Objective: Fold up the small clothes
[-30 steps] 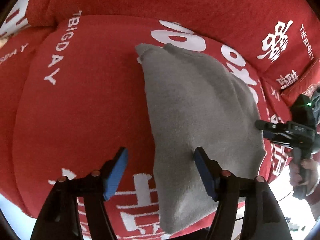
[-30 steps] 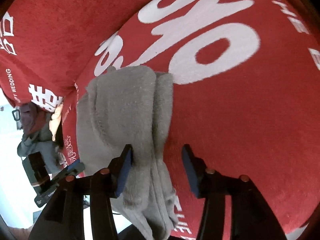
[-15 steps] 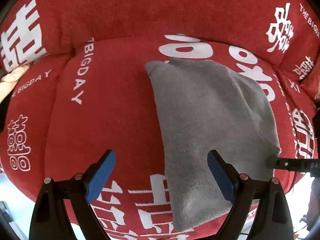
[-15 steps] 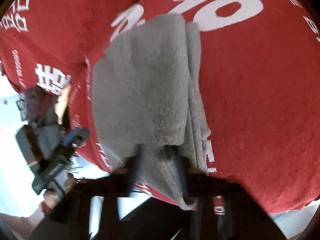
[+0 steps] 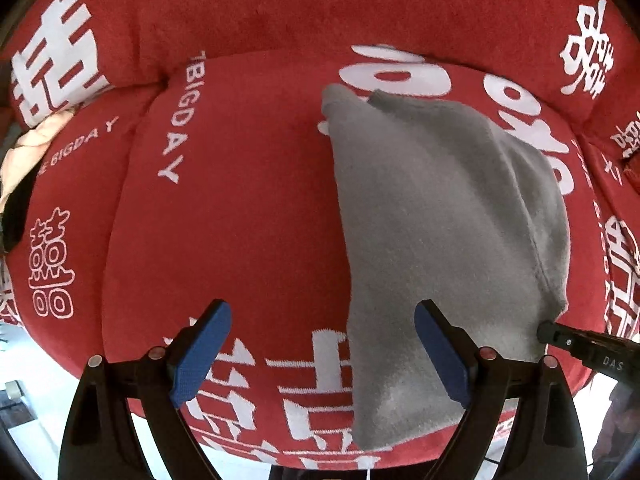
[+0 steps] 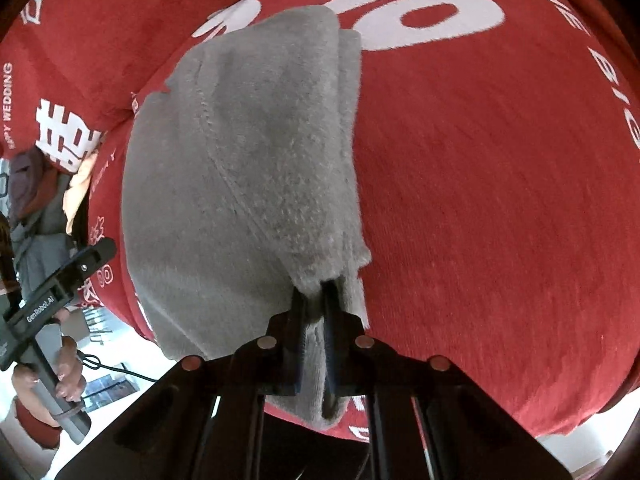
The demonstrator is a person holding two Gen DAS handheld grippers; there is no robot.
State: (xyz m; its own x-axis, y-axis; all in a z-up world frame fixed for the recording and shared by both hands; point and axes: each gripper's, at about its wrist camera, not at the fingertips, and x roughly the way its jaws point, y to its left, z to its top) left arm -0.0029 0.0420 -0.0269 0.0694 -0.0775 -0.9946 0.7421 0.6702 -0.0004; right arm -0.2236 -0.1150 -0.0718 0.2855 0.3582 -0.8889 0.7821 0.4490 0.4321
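Nearest to me, the right claw [image 6: 314, 312] is clenched on the near corner of the grey garment [image 6: 240, 184], its jaws pinching a thick wad of fleece where a stitched hem comes down to meet them. Just to the side, the left claw [image 5: 320, 356] hangs released and spread wide, pointing down at the red cushion [image 5: 240, 220]; one blue pad sits over bare red cloth, the other over the garment's near edge, and I see nothing gripped between them. The garment lies on the right half of that cushion, already doubled lengthwise by the look of it, a second layer showing along its right edge in the right wrist view. I'd say the job is partway: one fold seems made, and at least a crosswise fold remains before it is a neat packet. Its near end droops over the cushion's front lip, so there is little support there and a tug could drag it off. To the left of the garment there is a broad stretch of open red cushion, good room for swinging the corner across. Farther back, the garment's far corner reaches the big white lettering [image 5: 400, 76], and beyond that the padded backrest [image 5: 320, 8] rises, closing off that side.
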